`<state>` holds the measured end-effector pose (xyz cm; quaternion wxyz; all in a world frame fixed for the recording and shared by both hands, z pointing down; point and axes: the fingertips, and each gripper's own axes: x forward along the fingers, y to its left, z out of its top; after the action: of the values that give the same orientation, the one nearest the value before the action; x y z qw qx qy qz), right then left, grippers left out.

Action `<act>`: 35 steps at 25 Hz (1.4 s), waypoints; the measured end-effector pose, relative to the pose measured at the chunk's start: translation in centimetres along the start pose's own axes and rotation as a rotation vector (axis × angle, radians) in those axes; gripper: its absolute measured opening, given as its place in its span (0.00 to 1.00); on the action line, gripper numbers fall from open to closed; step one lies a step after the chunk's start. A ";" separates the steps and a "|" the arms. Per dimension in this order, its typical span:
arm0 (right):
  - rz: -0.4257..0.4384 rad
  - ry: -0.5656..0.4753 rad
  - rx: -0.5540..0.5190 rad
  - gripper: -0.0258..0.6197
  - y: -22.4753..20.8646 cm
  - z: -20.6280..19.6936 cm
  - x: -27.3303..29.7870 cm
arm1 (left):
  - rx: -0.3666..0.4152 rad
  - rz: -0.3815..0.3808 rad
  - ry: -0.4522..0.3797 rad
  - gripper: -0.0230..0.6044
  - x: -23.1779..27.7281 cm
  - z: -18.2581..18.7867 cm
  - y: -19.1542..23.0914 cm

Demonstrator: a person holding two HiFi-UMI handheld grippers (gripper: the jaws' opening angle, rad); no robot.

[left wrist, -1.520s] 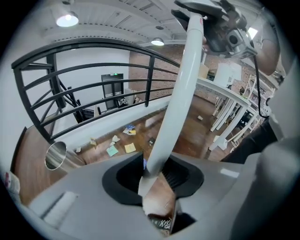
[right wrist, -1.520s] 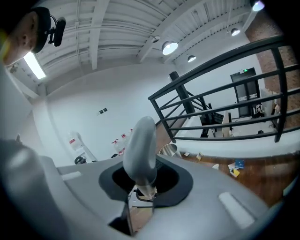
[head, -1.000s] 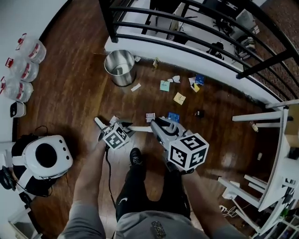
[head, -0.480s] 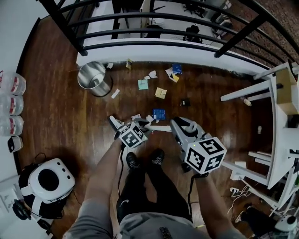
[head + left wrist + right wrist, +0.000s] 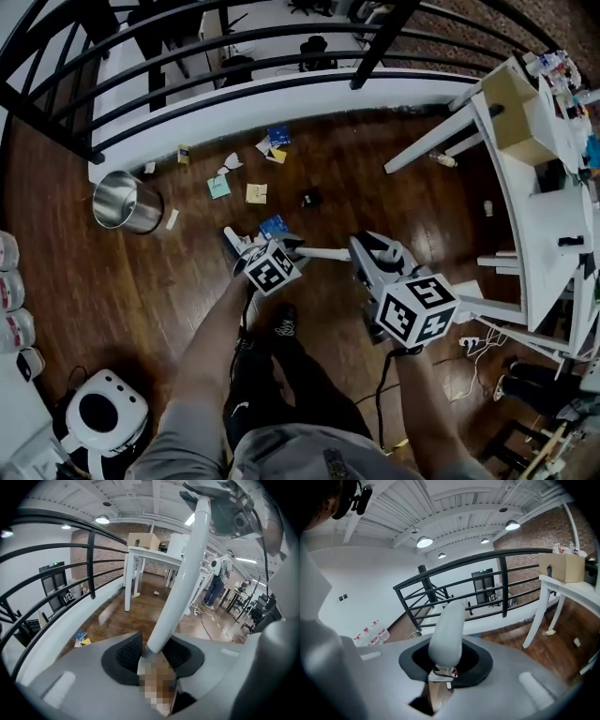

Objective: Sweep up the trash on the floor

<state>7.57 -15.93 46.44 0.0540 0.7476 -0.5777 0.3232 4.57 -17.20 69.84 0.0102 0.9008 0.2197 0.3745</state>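
Observation:
A white pole point(image 5: 325, 253), the handle of a sweeping tool, runs level between my two grippers in the head view. My left gripper point(image 5: 295, 251) is shut on one end, and in the left gripper view the pole point(image 5: 180, 578) rises from its jaws point(image 5: 150, 656). My right gripper point(image 5: 361, 255) is shut on the rounded grey-white end point(image 5: 447, 630). The tool's head is hidden. Paper scraps point(image 5: 255, 193) and a blue wrapper point(image 5: 274, 227) lie on the wood floor ahead, with more scraps point(image 5: 277, 141) by the railing's base.
A steel bin point(image 5: 127, 202) stands at the left by the black railing point(image 5: 187, 56). At the right is a white table point(image 5: 525, 122) with cables point(image 5: 478, 342) on the floor below. A white round appliance point(image 5: 103, 412) sits at lower left. A person point(image 5: 218, 581) stands far off.
The whole scene has slid left in the head view: the bin and the trash now lie further left and the white table has come in at the right. Both grippers still hold the pole.

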 end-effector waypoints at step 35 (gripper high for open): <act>-0.028 -0.066 0.159 0.13 14.2 7.0 20.8 | 0.068 -0.093 0.149 0.23 -15.2 -11.7 19.5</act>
<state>0.29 -41.00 48.19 -0.0200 0.7677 -0.5414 0.3423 -5.32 -42.65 71.66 -0.0195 0.8591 0.2740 0.4318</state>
